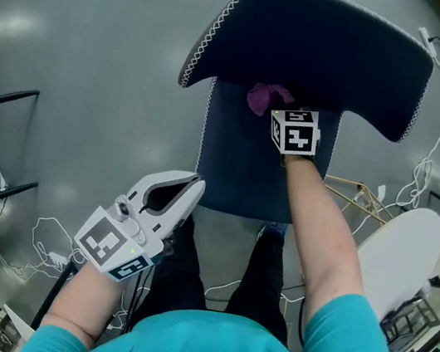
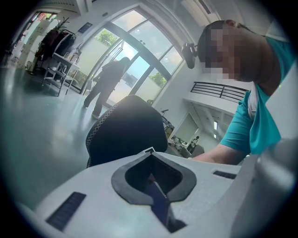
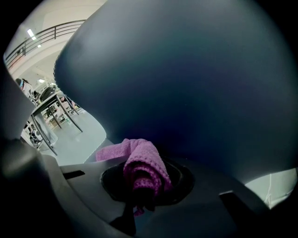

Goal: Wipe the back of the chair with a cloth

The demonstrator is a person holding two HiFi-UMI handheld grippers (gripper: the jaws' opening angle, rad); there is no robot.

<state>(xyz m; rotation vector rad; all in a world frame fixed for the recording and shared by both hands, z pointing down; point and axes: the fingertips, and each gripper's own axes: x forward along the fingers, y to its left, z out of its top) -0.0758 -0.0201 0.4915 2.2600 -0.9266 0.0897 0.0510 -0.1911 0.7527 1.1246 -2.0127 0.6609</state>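
Cloth (image 3: 142, 165), purple and knitted, is being pinched between the jaws of the right gripper (image 3: 139, 195). The two fingers are closing on its bunched middle, one fold is bulging up over them and a loose flap is trailing off to the left. In the right gripper view the dark blue chair (image 3: 186, 83) is filling nearly everything beyond the jaws, and the cloth is lying up against its surface.

From the head view the cloth is showing as a small purple wad just ahead of the right gripper's marker cube (image 1: 297, 132). It is sitting where the chair's wide curved upper part, edged with white stitching on the left, is meeting the narrower dark panel below it. The forearm in the teal sleeve (image 1: 352, 337) is reaching forward over that panel.

The left gripper (image 1: 193, 187) is hanging low at the left, just beside the narrow panel's lower left corner and well apart from the cloth. Its white jaws are pressing together with nothing between them, as the left gripper view shows.

The person's dark trouser legs (image 1: 214, 284) are standing right behind the chair on a grey floor (image 1: 84, 37). White cables (image 1: 422, 177) are trailing to the right, near a white rounded surface (image 1: 400, 253).
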